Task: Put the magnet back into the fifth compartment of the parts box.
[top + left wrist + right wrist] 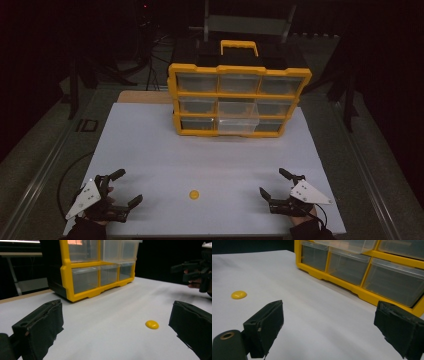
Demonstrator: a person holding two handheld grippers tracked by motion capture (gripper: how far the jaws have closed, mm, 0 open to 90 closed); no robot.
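A small round yellow piece (194,194) lies flat on the white table (210,160), near the front and between both hands. It shows low in the left gripper view (152,324) and far left in the right gripper view (238,294). My left gripper (126,187) rests at the front left, open and empty. At the front right my right gripper (275,183) is open and empty too. A yellow-framed organizer (237,99) with clear drawers stands upright at the back; its middle drawer (238,120) is pulled partly out.
The organizer's yellow carry handle (239,47) sticks up at its top. Dark floor and stands surround the table. Bare white surface stretches between the organizer and the grippers. The other hand's gripper (197,270) shows at the upper right of the left gripper view.
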